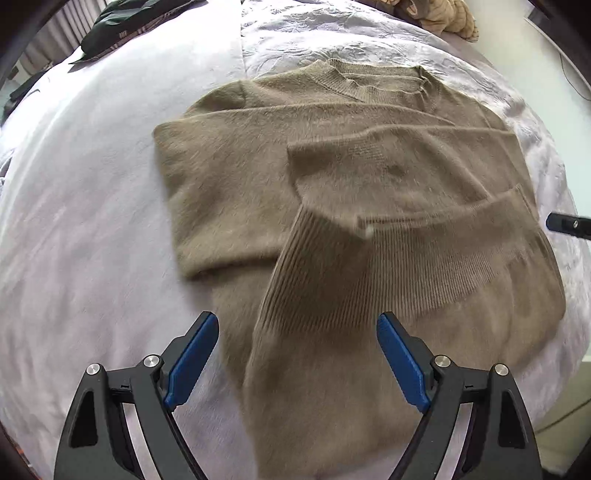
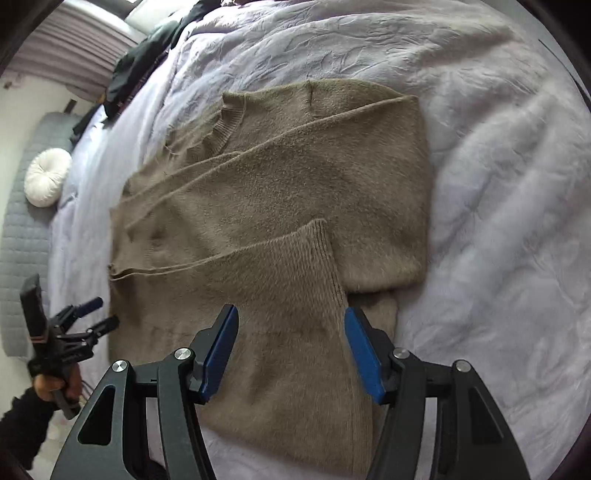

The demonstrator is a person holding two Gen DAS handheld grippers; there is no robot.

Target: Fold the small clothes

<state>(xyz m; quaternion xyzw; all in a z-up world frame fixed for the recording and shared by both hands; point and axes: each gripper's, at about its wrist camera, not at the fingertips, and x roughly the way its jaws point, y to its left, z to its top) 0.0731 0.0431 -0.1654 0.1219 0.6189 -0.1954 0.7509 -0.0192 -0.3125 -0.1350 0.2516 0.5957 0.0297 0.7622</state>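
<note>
Right wrist alone shows round white cushion (image 2: 48,177), hand (image 2: 61,384).

Pale lilac bedspread (image 2: 498,184) over the bed, dark garments (image 2: 140,70) heaped at its far edge, round white cushion (image 2: 47,177) on grey quilted mat (image 2: 22,236), tan plush toy (image 1: 443,16)
</note>
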